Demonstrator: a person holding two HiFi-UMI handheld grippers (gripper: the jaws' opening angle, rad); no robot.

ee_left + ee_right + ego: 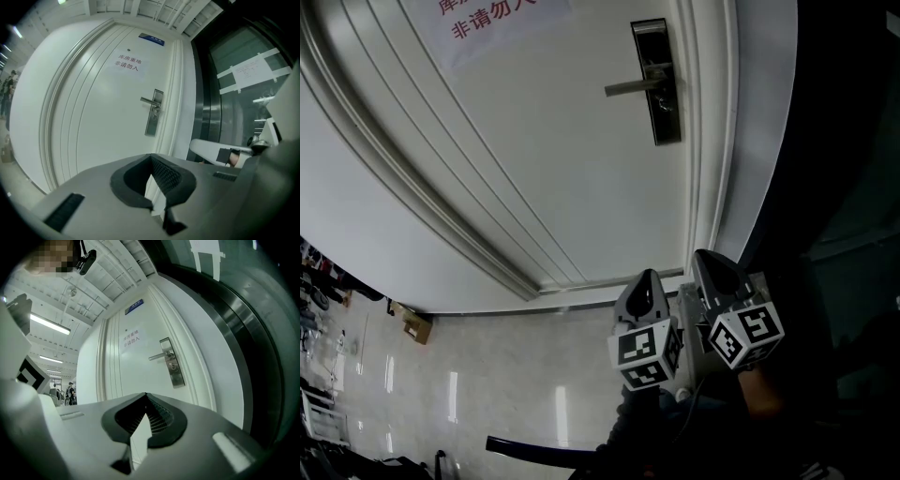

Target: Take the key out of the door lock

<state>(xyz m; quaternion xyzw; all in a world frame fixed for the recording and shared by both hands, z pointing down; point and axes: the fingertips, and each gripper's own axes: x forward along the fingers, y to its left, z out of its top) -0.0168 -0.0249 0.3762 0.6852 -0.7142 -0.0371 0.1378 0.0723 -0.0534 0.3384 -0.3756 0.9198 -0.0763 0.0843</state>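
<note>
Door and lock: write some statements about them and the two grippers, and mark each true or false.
1. In the head view, the handle sticks out leftward from the lock plate. True.
2. The right gripper is clamped on the handle. False: it is held low, away from the door, with its jaws together on nothing.
3. A paper sign with red print is stuck on the door. True.
4. The lock plate sits by the door's left edge. False: it is by the right edge.
5. The jaws of the left gripper are spread wide. False: they are together and empty.
</note>
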